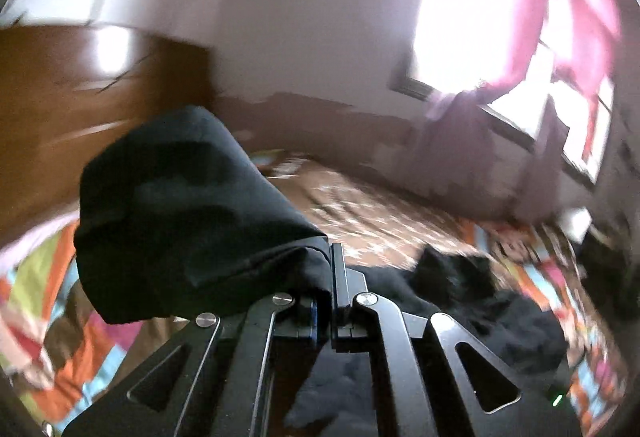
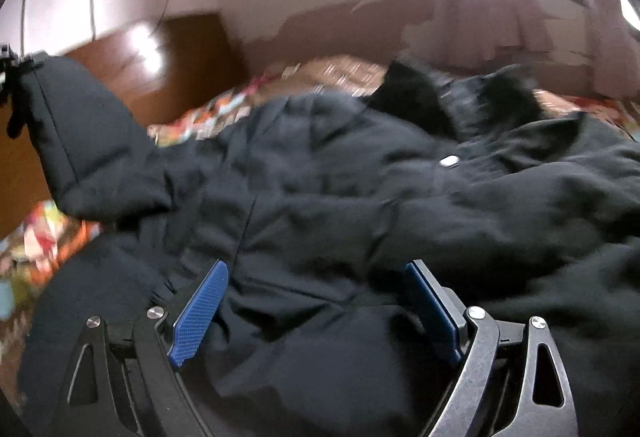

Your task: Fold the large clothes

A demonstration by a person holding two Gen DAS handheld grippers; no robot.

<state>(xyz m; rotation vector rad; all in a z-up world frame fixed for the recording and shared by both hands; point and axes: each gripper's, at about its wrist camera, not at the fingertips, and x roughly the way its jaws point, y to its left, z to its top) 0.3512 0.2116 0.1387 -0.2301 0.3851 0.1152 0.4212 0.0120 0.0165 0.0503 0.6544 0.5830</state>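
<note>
A large black padded jacket with a dark fur collar lies spread on the bed. My left gripper is shut on the jacket's sleeve cuff and holds it lifted above the bed. That raised sleeve and the left gripper show at the far left of the right wrist view. My right gripper is open, its blue pads spread just above the jacket's body, holding nothing.
The bed has a colourful patchwork cover. A brown wooden headboard stands at the left. A bright window with pink curtains is at the back right. Both views are motion-blurred.
</note>
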